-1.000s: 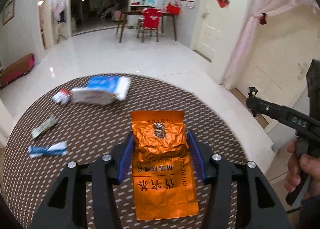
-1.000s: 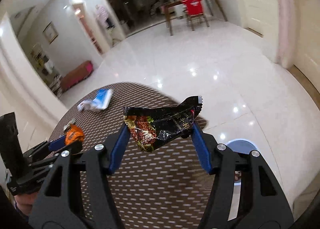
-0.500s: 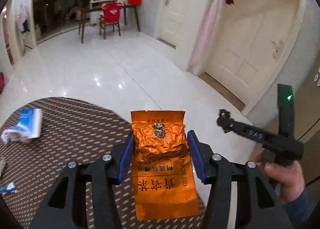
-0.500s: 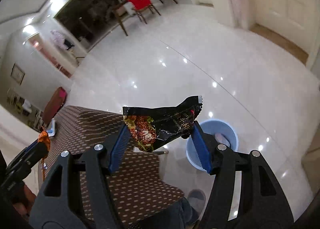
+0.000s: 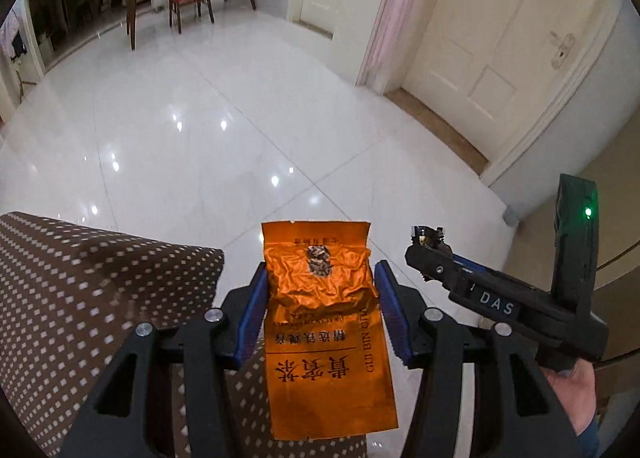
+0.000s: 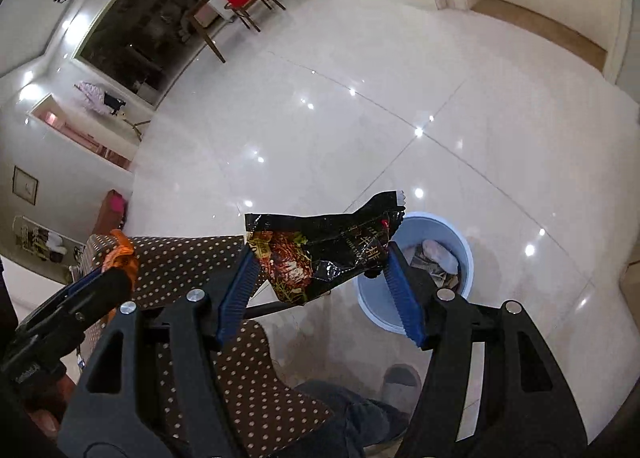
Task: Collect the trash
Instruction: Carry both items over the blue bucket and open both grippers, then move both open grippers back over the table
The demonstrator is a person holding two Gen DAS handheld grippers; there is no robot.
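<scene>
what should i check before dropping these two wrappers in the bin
1. Blue bin in view of the right tongs: ok, it sits on the floor just past the right finger.
2. Black snack wrapper between the right tongs: ok, but the jaws have just been opening, so whether the pads still press on it: cannot tell.
3. Black wrapper above the bin mouth: not ok, it looks offset toward the brown dotted tablecloth.
4. Orange tea packet held in the left tongs: ok.
5. Left tongs over the bin: not ok, no bin in its view.
6. Room in the bin: ok, trash at the bottom only.
</scene>
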